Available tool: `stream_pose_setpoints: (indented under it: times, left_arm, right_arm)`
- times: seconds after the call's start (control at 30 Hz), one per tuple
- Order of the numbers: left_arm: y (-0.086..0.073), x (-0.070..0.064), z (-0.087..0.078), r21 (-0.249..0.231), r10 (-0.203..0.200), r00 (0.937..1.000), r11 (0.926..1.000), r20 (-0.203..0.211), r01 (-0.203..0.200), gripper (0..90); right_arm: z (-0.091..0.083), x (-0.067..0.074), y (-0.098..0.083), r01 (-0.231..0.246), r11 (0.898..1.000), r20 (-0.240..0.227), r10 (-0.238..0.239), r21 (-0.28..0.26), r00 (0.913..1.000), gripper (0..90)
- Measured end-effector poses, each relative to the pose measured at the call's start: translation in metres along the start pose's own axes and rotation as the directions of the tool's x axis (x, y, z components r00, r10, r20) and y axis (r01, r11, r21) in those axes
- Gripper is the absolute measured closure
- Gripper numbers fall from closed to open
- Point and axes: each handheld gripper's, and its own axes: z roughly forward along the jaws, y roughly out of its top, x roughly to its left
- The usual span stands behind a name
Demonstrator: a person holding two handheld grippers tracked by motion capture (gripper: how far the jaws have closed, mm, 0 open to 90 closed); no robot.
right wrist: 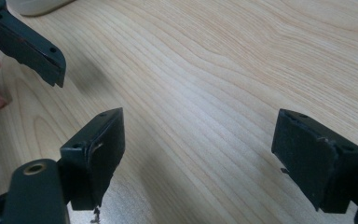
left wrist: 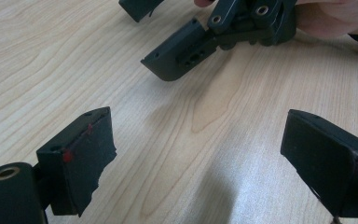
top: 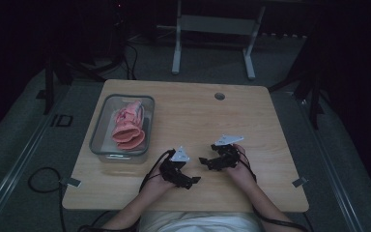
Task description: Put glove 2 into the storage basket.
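Your left gripper (top: 189,181) and right gripper (top: 207,162) rest low over the near part of the wooden table (top: 251,121), jaws spread wide and grasping nothing. The pink cloth (top: 128,124), crumpled and folded, lies inside the clear container (top: 98,130) at the table's left side, well apart from both

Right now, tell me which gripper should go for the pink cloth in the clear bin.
Left. The left gripper sits on the same side as the bin holding the pink cloth; the right gripper would probably have to cross over it. Both are open and empty.
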Motion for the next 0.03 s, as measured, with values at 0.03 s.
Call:
stream_pose_setpoints:
  times: [0.03]
  left_arm:
    - [0.0004, 0.0001, -0.0003, 0.002, -0.001, 1.0000, 1.0000, 0.000, 0.001, 9.3]
  right_arm:
    - [0.0001, 0.0002, -0.0001, 0.002, 1.000, 0.000, -0.002, 0.000, 1.0000, 17.2]
